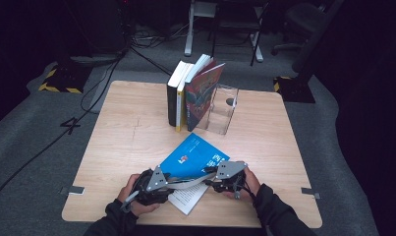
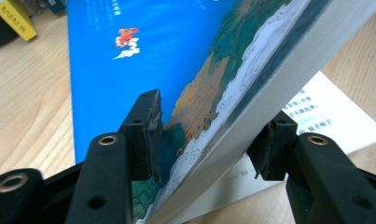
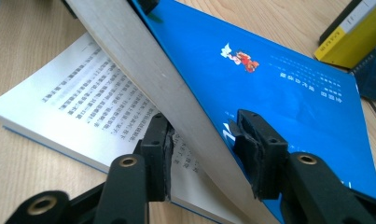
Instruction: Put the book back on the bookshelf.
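Both tongs straddling lifted blue book [image 1: 198,156] pages

The surface [image 1: 136,128] is viewed from above the 6 o'clock edge, facing 12. The blue book [image 1: 198,157] is seen at close range along each gripper's fingers [image 2: 141,130], from opposite sides, in both gripper views.
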